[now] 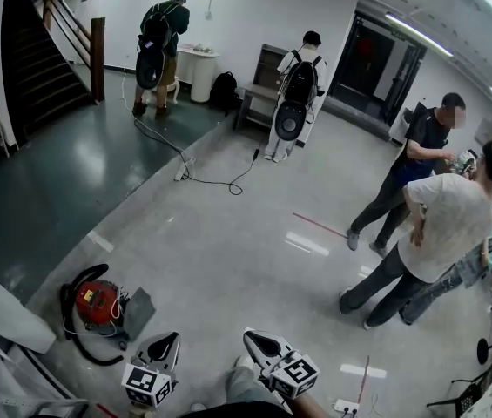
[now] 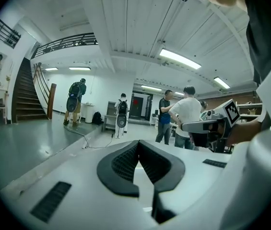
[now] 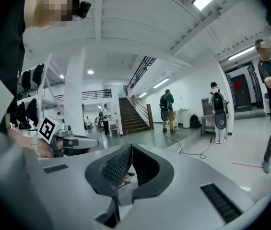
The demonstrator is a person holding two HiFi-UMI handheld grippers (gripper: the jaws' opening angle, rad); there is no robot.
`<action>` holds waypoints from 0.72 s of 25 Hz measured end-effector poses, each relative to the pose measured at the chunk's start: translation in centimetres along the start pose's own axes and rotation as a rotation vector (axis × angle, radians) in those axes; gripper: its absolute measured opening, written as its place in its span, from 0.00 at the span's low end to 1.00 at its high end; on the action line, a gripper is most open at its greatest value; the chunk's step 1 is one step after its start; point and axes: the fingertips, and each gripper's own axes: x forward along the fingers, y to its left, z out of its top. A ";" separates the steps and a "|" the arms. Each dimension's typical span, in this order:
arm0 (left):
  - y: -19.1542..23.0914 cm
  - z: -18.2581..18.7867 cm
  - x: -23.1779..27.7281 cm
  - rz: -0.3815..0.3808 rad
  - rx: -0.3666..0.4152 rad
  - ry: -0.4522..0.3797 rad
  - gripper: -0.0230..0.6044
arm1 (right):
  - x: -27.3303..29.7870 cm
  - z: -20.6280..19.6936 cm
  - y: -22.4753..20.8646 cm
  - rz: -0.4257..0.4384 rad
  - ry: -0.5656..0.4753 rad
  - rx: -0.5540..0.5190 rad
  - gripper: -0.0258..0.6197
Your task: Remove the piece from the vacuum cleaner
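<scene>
While both tongs hang at the near edge of the head view, neither one is holding anything. The left tongs [image 1: 165, 343] are pressed together at the tips, same for the right tongs [image 1: 259, 341], and each gripper view shows its own pads meeting with nothing between them. The vacuum [image 1: 97, 306] is red with a black hose [image 1: 64, 307] looped round it. It sits on the floor [image 1: 228, 259] at the near left, left of the left tongs and clearly apart from them. A flat grey thing [image 1: 138, 309] lies against its right side. Farther off, a cable [image 1: 195, 178] trails across the floor and stairs [image 1: 41, 68] rise at far left. Two people [image 1: 163, 33] with backpacks stand by the far wall, and a group [image 1: 446, 225] stands at right.
</scene>
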 end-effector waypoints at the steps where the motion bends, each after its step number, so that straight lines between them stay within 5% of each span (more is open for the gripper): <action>1: 1.0 0.5 0.5 0.004 0.004 0.001 0.07 | 1.3 0.4 -0.2 0.005 0.006 -0.003 0.09; 18: 11.6 5.8 24.6 0.219 0.000 0.036 0.07 | 19.3 5.1 -22.9 0.246 0.027 0.037 0.09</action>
